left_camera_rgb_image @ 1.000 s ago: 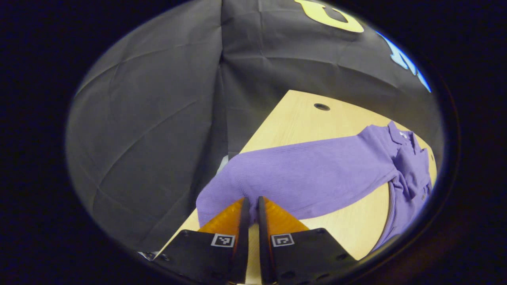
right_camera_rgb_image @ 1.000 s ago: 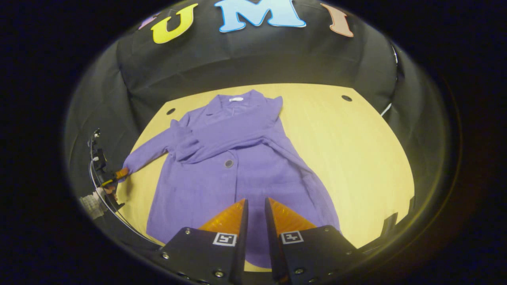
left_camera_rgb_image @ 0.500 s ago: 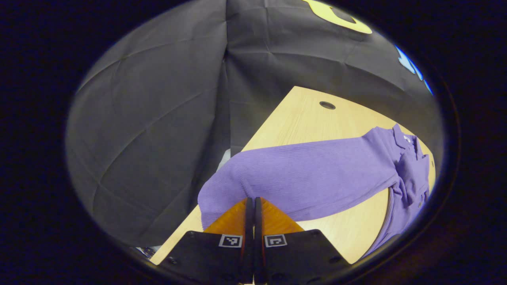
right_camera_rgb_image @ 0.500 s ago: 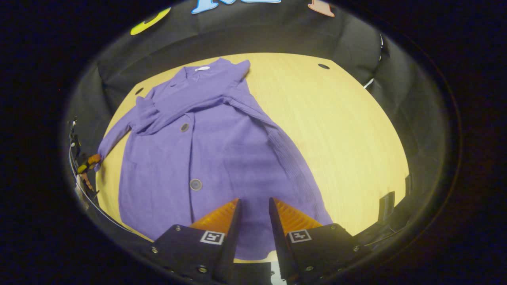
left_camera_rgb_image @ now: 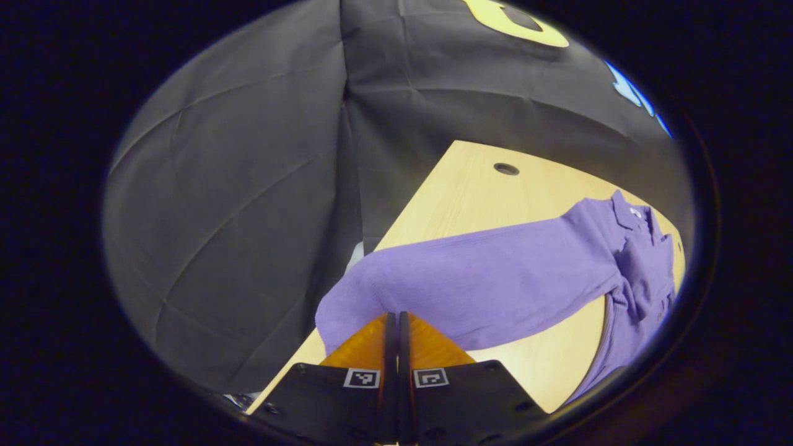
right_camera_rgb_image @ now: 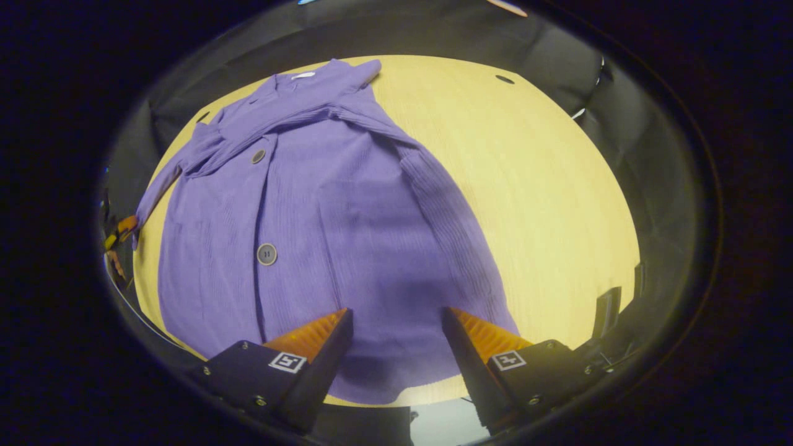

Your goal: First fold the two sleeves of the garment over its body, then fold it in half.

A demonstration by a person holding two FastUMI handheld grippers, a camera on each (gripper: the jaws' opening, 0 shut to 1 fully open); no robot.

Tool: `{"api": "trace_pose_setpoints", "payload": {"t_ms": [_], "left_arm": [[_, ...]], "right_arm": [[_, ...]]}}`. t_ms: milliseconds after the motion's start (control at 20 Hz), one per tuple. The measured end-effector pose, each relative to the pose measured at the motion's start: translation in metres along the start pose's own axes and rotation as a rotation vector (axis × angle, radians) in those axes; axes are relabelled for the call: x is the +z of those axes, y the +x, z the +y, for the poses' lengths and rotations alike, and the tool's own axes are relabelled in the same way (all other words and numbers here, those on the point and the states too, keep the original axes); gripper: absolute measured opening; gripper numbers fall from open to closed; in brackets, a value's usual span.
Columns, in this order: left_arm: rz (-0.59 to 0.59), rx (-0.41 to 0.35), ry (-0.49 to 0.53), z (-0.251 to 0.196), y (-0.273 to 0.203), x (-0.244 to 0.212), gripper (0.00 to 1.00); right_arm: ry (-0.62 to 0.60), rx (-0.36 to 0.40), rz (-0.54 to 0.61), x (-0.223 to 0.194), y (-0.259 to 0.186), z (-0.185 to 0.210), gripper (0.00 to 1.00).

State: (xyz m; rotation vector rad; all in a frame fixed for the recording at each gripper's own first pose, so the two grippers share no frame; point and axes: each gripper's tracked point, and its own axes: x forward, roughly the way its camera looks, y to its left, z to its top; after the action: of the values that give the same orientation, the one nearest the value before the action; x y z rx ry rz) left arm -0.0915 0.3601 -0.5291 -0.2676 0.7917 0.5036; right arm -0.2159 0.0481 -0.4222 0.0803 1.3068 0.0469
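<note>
The left gripper (left_camera_rgb_image: 397, 317) is pinching the sleeve (left_camera_rgb_image: 477, 285) cuff, its fingertips hiding the grip; the right gripper (right_camera_rgb_image: 396, 316) is hovering wide open, holding nothing, over the garment (right_camera_rgb_image: 334, 217) hem.

The left gripper (left_camera_rgb_image: 393, 319) hides the sleeve (left_camera_rgb_image: 471, 282) cuff edge, so its grip there can't be judged.

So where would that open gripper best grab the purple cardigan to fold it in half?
Probably the bottom hem of the cardigan, coming in low from the near table edge. The hem lies flat and free right ahead of the open right gripper, so its fingers could likely slide around the edge. The left gripper is shut on the sleeve cuff.
</note>
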Motion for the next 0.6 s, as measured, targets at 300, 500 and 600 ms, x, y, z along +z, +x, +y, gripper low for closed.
{"api": "trace_pose_setpoints", "payload": {"t_ms": [300,500,600], "left_arm": [[-0.057,-0.070,0.008,-0.033,-0.021,0.035,0.06],[-0.100,-0.143,0.057,-0.083,-0.035,0.064,0.06],[-0.123,-0.192,0.081,-0.122,-0.042,0.078,0.06]], "right_arm": [[0.000,0.015,-0.019,-0.001,0.002,0.000,0.93],[0.001,0.016,-0.028,-0.001,0.002,0.000,0.93],[0.001,0.018,-0.034,-0.002,0.003,0.000,0.93]]}}
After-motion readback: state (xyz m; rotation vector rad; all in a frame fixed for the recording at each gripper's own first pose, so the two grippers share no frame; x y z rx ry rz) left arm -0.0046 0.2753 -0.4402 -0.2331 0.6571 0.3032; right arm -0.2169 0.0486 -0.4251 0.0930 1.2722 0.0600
